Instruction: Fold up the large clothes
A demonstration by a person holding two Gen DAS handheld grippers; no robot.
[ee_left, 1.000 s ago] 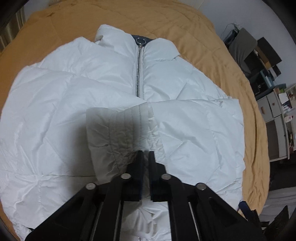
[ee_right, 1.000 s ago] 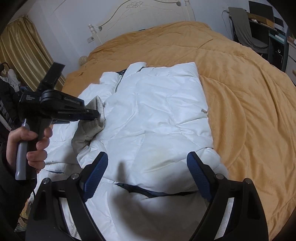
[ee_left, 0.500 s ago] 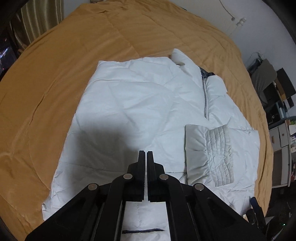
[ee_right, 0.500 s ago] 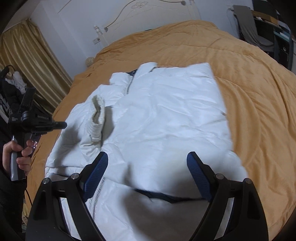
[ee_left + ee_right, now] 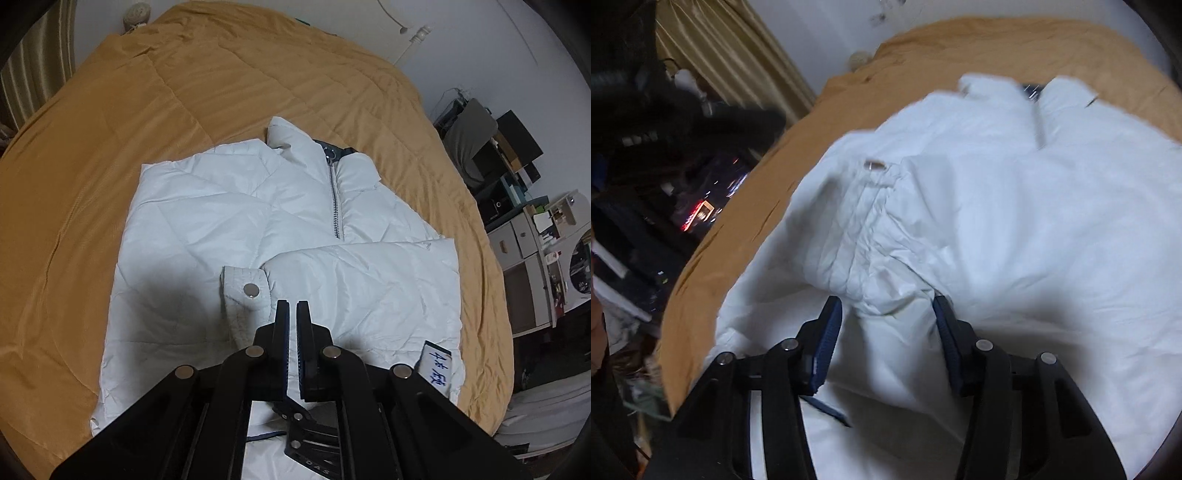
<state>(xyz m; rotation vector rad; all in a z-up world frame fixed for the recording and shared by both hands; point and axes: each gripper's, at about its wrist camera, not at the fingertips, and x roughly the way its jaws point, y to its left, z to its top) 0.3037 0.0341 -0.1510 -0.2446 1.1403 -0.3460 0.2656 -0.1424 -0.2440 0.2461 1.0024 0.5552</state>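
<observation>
A white puffer jacket [image 5: 207, 236] lies zipped, collar at the far end, on a mustard bedspread [image 5: 184, 92]. One sleeve is folded across its chest and ends in a cuff [image 5: 245, 288] with a metal snap. My left gripper [image 5: 293, 306] hovers above the sleeve, shut and holding nothing. In the blurred right wrist view the jacket [image 5: 1034, 221] fills the frame. My right gripper [image 5: 886, 317] is low over the sleeve just behind the ribbed cuff [image 5: 864, 221]. Its jaws are closing with a bunched fold of sleeve between the fingertips [image 5: 829, 325].
A chair and desk [image 5: 476, 136] and white cabinets [image 5: 524, 251] stand beyond the bed's right side. Gold curtains [image 5: 738, 55] and dark clutter [image 5: 646, 221] lie off the bed's left edge. Bare bedspread [image 5: 746, 221] surrounds the jacket.
My left gripper let go of the cuff, which now lies flat on the jacket, and drew back and up. My right gripper swung left to the sleeve and its jaws narrowed.
</observation>
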